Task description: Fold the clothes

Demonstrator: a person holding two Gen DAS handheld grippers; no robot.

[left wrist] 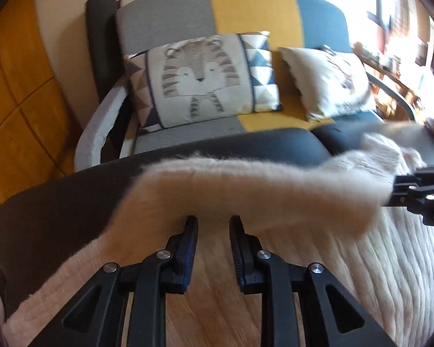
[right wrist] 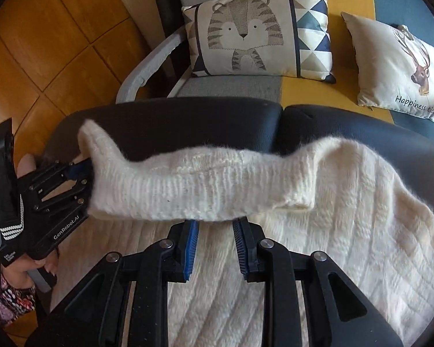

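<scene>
A cream knit sweater (left wrist: 274, 190) (right wrist: 347, 231) lies spread on a dark leather bench (left wrist: 72, 202) (right wrist: 188, 124). Its ribbed edge is lifted off the rest as a stretched band. In the left wrist view my left gripper (left wrist: 212, 222) is shut on that band from below. My right gripper (left wrist: 393, 188) pinches the band's right end at the frame edge. The right wrist view shows my right gripper (right wrist: 216, 222) shut on the band's underside. At the band's left end, my left gripper (right wrist: 85, 170) clamps it, with a person's hand (right wrist: 24, 163) behind it.
Behind the bench stands a grey, yellow and blue sofa (left wrist: 245, 8) (right wrist: 303, 92). On it sit a tiger cushion (left wrist: 202, 81) (right wrist: 251, 34) and a deer cushion (left wrist: 329, 81) (right wrist: 399, 66). Wooden floor (left wrist: 20, 101) (right wrist: 43, 43) lies to the left.
</scene>
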